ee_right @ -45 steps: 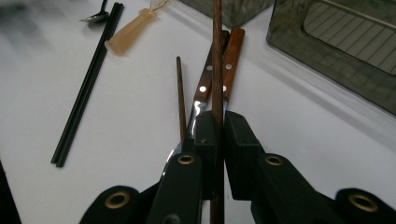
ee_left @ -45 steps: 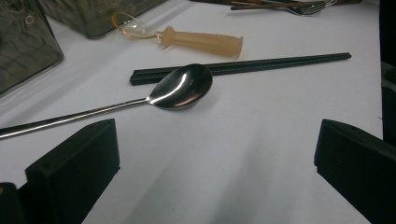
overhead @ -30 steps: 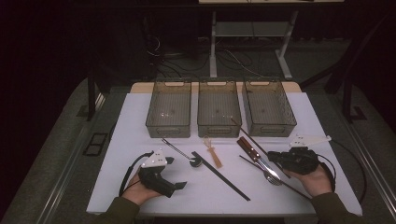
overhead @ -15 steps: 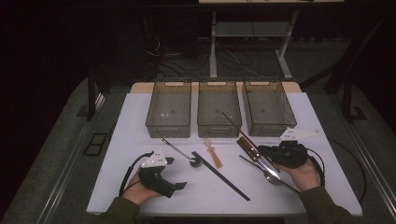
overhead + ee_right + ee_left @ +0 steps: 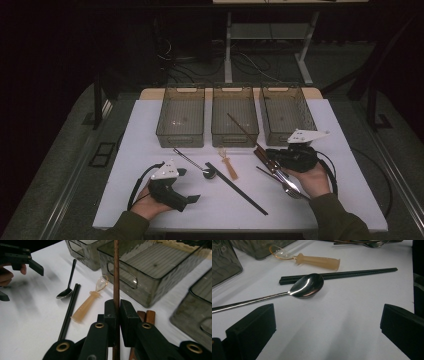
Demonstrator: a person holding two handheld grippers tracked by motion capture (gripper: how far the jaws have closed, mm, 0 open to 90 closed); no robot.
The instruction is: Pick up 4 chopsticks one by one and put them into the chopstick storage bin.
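At centre right of the high view, the right gripper [image 5: 280,152] clamps a thin brown wooden chopstick [image 5: 242,128] angled over the middle smoky plastic bin [image 5: 235,137]; the left gripper [image 5: 192,198], lower left, gapes empty.

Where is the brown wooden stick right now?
The brown wooden stick is pinched upright in the right gripper. In the high view it slants up from that gripper, on the table's right, to over the middle bin.

Three bins [image 5: 180,120], one spoon [image 5: 208,173], one fork [image 5: 290,188].
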